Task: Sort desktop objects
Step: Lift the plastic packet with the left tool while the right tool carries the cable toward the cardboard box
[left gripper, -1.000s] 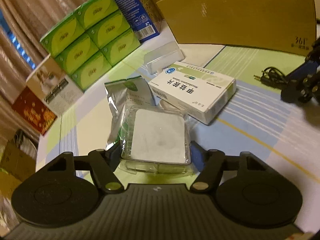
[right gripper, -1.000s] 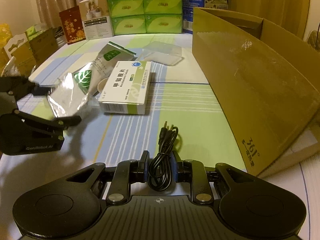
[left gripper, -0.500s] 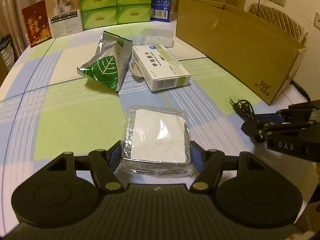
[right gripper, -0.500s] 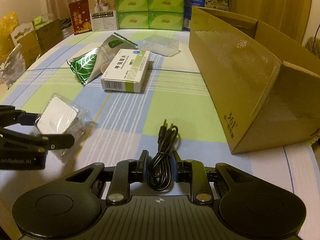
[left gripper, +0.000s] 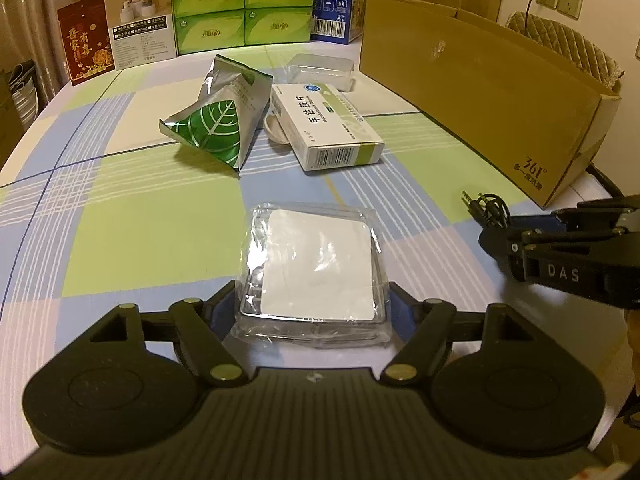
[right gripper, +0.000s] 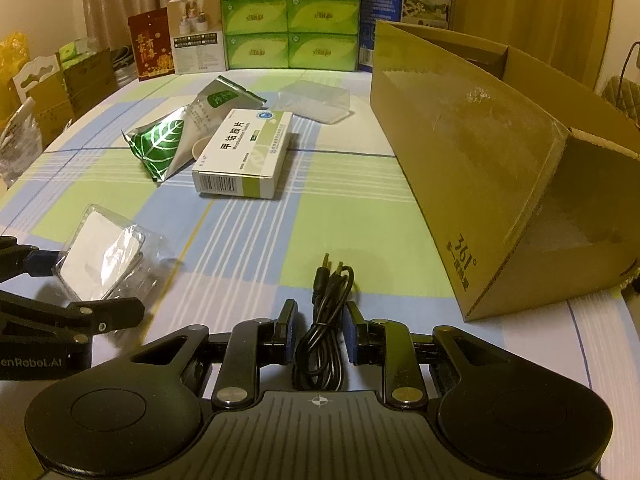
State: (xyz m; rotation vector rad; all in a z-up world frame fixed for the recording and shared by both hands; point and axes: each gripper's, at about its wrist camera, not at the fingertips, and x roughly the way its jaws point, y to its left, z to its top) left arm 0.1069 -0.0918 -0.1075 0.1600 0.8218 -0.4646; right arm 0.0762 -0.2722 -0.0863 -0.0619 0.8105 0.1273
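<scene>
A clear plastic pack with a white card (left gripper: 316,264) lies on the checked tablecloth between the fingers of my left gripper (left gripper: 310,300). Its jaws are opening, and the pads stand just off the pack's sides. The right wrist view shows the same pack (right gripper: 100,256) tilted on the cloth inside the left gripper (right gripper: 88,284). My right gripper (right gripper: 320,320) is shut on a coiled black audio cable (right gripper: 328,292), whose plugs point forward. In the left wrist view the right gripper (left gripper: 496,234) and the cable (left gripper: 484,204) are at the right.
A long open cardboard box (right gripper: 480,168) lies along the right. Mid-table are a white and green medicine box (left gripper: 324,124), a silver pouch with a green leaf (left gripper: 216,124) and a clear plastic case (left gripper: 322,70). Green tissue packs (left gripper: 240,4) and cartons line the far edge.
The left gripper has rolled level and drawn back from the medicine box with the pack, which now rests on the cloth. Its jaws have widened a little. The right gripper has barely shifted.
</scene>
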